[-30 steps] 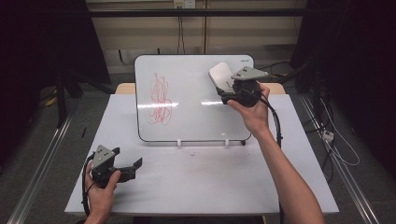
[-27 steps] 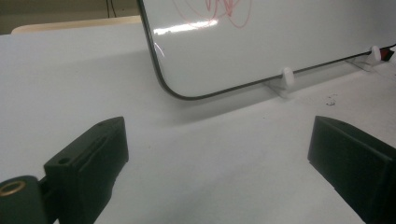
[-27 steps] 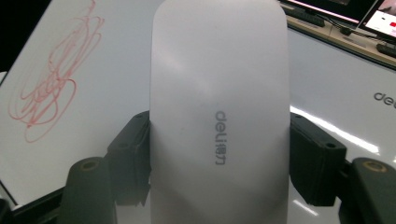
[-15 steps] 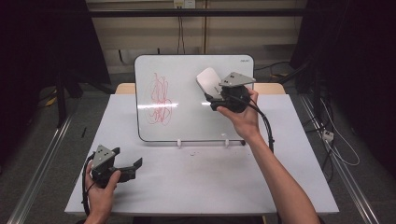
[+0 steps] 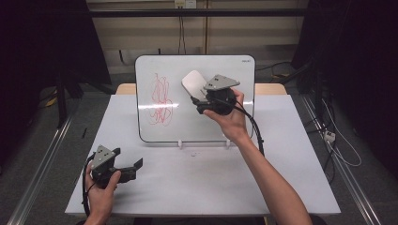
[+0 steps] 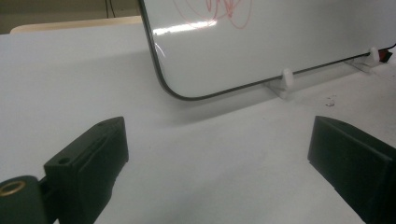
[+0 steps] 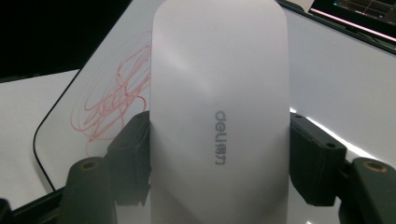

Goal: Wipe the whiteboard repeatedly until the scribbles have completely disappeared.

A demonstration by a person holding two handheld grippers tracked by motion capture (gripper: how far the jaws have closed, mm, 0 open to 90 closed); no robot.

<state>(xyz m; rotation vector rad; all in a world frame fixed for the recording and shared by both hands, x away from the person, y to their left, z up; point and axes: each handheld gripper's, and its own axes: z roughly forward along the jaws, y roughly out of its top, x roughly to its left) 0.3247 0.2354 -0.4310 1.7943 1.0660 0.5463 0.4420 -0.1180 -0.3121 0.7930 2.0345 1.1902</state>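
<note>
My right gripper [image 5: 196, 97] has its fingers [image 7: 133, 154] clamped on the two long sides of a white eraser [image 5: 193, 83], and the pad juts out past them toward the whiteboard [image 5: 234, 70]. In the right gripper view the eraser's long axis runs straight out ahead between the fingers, with the board face just behind it. The red scribble [image 5: 160, 97] is what I take the eraser to be for, and it lies to the left of the eraser on the board in the high view, near but apart, with bare white surface between them. So the coming move, as I judge it, is a sideways sweep left with the pad laid flat on the board. Nothing stands in that path. The board leans upright on two small white feet [image 5: 180, 143] on the tabletop [image 5: 281, 178], so a hard push could tip it back. My left gripper [image 5: 133, 166] rests low on the near left of the tabletop, well away from the scribble, its fingers [image 6: 100, 147] wide apart and holding nothing.
</note>
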